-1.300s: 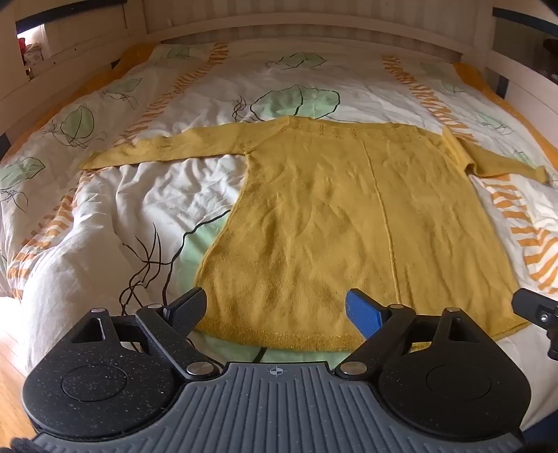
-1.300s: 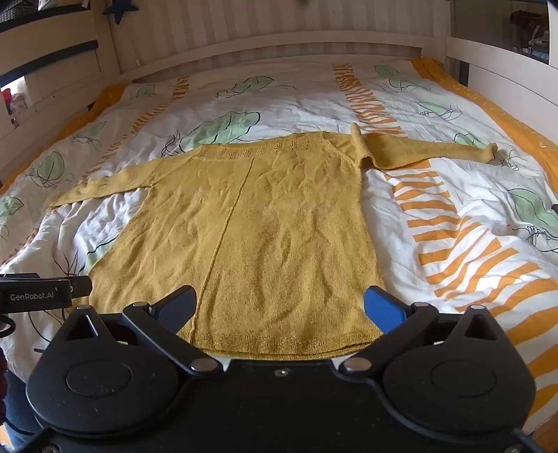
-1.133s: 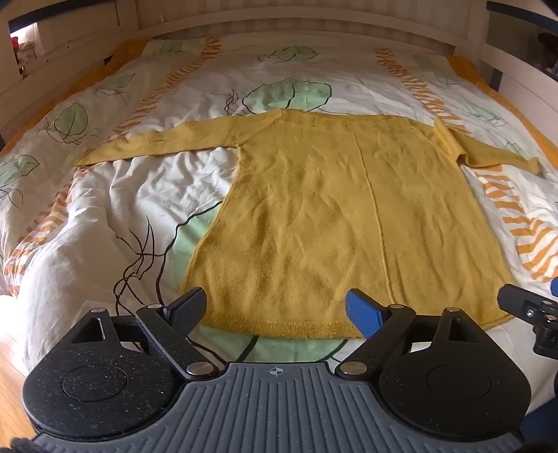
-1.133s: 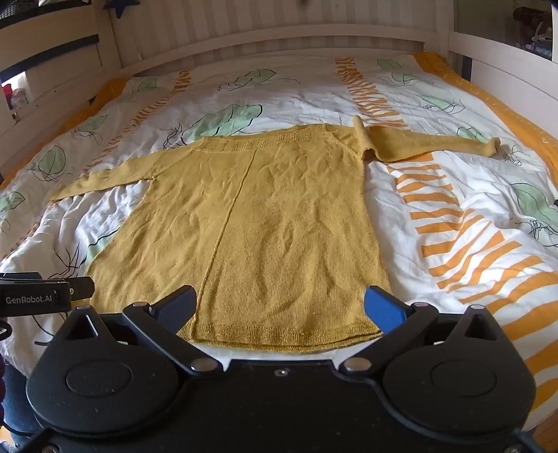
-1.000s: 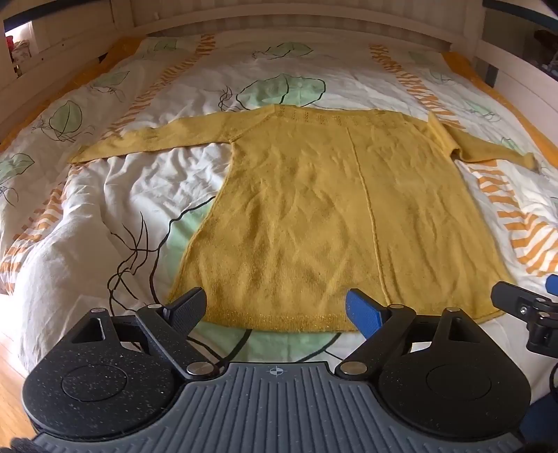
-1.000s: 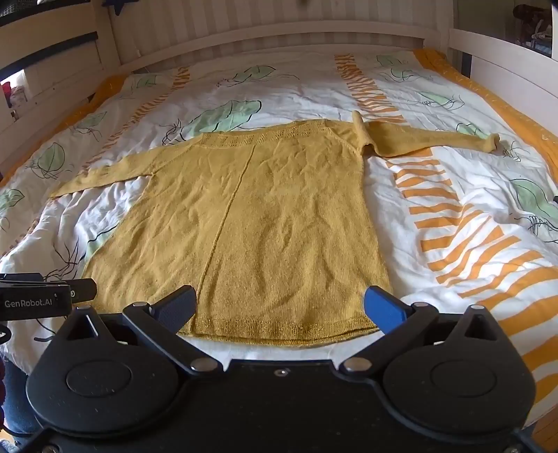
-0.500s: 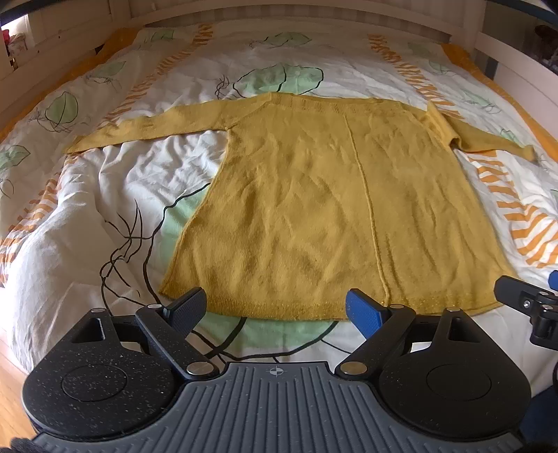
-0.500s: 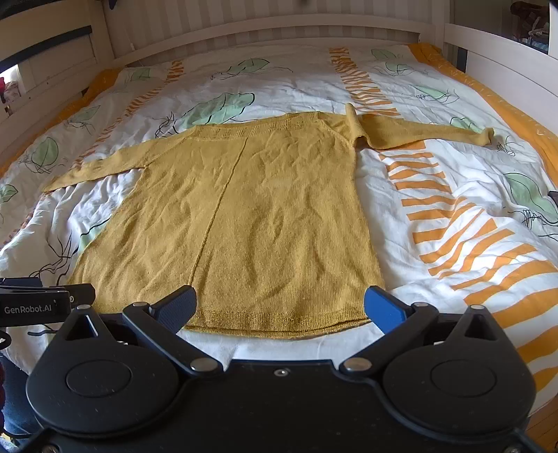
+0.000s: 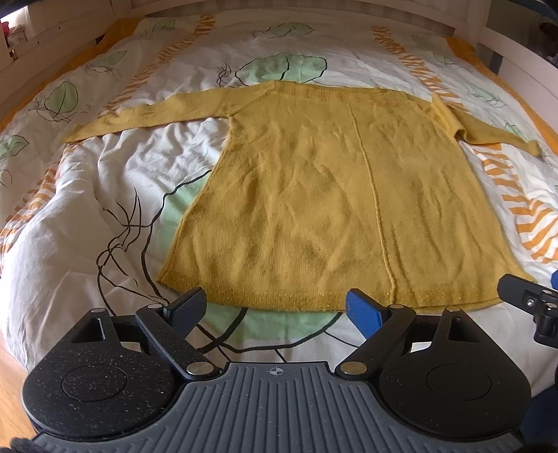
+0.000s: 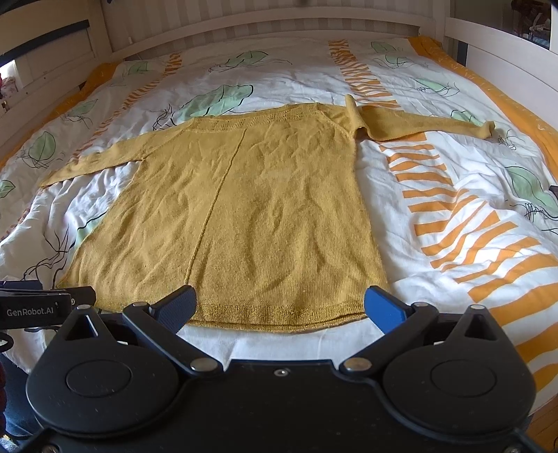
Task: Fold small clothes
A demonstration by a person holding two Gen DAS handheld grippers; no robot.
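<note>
A mustard-yellow knit sweater (image 9: 324,195) lies flat on the bed, neck far, hem near, both sleeves spread sideways. It also shows in the right wrist view (image 10: 244,209). My left gripper (image 9: 275,308) is open and empty, hovering just before the hem's left half. My right gripper (image 10: 279,308) is open and empty, just before the hem's right half. The right gripper's tip shows at the right edge of the left wrist view (image 9: 526,303); the left gripper's body shows at the left edge of the right wrist view (image 10: 45,306).
The bed has a white duvet (image 10: 436,195) with green leaves and orange stripes. White wooden rails run along the left side (image 9: 52,35), the right side (image 10: 505,59) and the head (image 10: 279,28). Wooden floor (image 9: 7,393) shows at lower left.
Both grippers have moved forward and a little higher over the bed, so the sweater's hem sits farther above the fingertips in view. Both stay open. The sweater has not moved.
</note>
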